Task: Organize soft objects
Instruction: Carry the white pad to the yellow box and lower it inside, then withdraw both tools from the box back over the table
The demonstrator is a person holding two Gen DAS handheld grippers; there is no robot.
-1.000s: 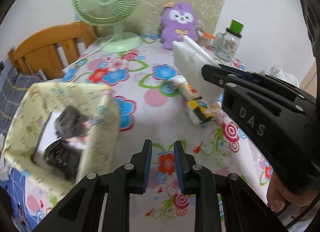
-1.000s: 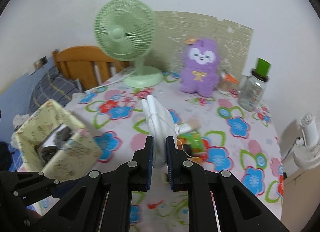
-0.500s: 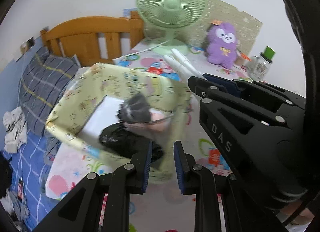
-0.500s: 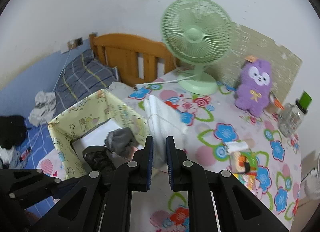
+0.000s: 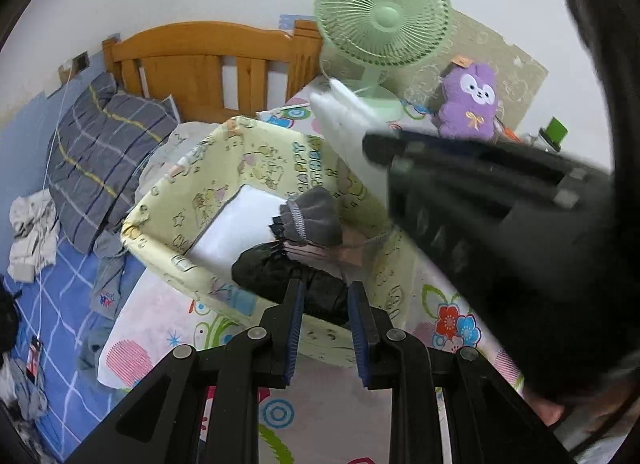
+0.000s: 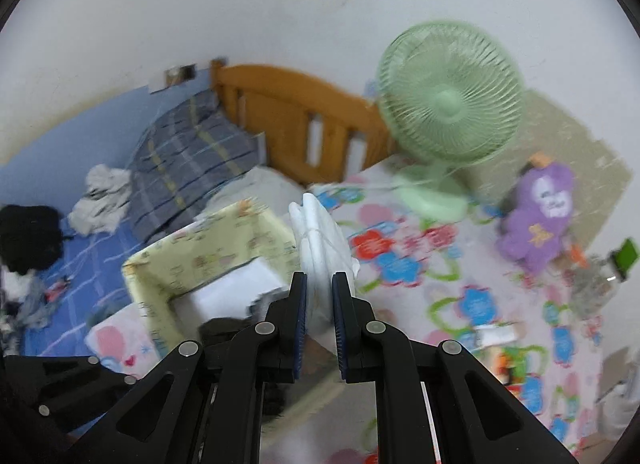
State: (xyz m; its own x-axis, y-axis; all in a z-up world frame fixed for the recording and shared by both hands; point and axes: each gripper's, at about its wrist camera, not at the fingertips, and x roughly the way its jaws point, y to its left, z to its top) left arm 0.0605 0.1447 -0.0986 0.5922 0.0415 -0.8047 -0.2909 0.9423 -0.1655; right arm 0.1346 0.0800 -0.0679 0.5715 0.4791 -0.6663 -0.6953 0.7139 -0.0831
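Observation:
My right gripper (image 6: 319, 296) is shut on a folded white cloth bundle (image 6: 318, 240) and holds it above the near right rim of a yellow printed fabric basket (image 6: 208, 248). In the left wrist view the bundle (image 5: 348, 123) sticks out of the right gripper's black body over the basket (image 5: 256, 155). The basket holds a white pad (image 5: 236, 223), a grey sock (image 5: 316, 215) and a black cloth (image 5: 280, 272). My left gripper (image 5: 326, 316) is open and empty, just in front of the basket's near wall.
The basket stands at the left edge of a flowered tablecloth (image 5: 332, 404). A green fan (image 5: 382, 11) and a purple plush (image 5: 470, 99) stand at the back. A bed with a wooden headboard (image 5: 208, 63) and a grey pillow (image 5: 100, 143) lies to the left.
Both grippers swung left from the table middle to the basket. The right gripper carried the white bundle from beside the small packets to above the basket's rim.

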